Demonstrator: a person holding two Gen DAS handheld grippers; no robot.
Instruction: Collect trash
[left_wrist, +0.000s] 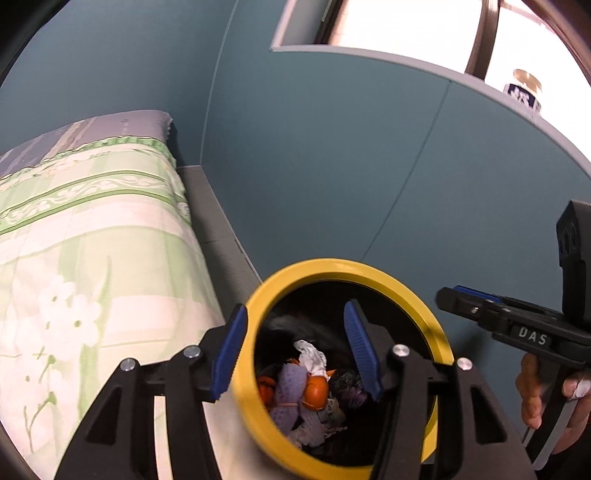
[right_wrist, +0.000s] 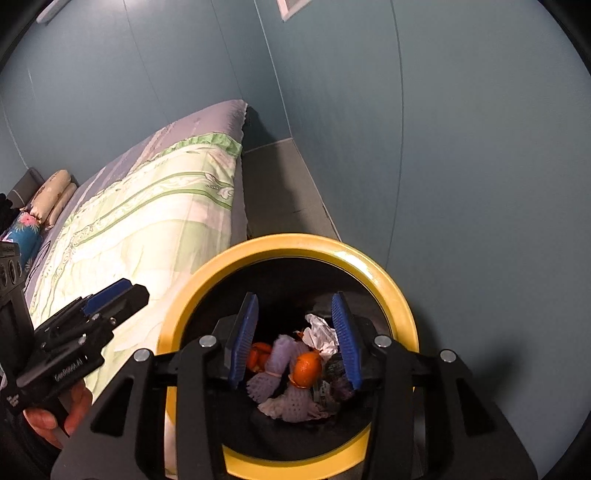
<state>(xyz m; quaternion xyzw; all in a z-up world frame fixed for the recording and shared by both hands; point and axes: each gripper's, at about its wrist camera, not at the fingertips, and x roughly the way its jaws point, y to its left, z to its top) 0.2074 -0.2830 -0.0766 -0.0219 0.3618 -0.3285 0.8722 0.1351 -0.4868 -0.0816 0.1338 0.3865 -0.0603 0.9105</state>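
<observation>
A yellow-rimmed bin (left_wrist: 369, 271) (right_wrist: 288, 245) with a black liner stands between the bed and the blue wall. Inside lie a crumpled white tissue (left_wrist: 312, 356) (right_wrist: 323, 330), orange peels (left_wrist: 317, 393) (right_wrist: 306, 367), purple foam fruit nets (left_wrist: 291, 387) (right_wrist: 280, 354) and a dark wrapper (right_wrist: 338, 373). My left gripper (left_wrist: 299, 350) is open, its left finger outside the rim and its right finger over the opening. My right gripper (right_wrist: 295, 341) is open and empty, both fingers over the bin's opening. Each gripper shows from the side in the other's view: the right (left_wrist: 461, 301), the left (right_wrist: 114, 295).
A bed with a green floral quilt (left_wrist: 74, 240) (right_wrist: 147, 221) lies to the left of the bin. Pillows (right_wrist: 51, 195) sit at its far end. A grey floor strip (right_wrist: 288, 184) runs along the blue wall. A jar (left_wrist: 524, 90) stands on the window ledge.
</observation>
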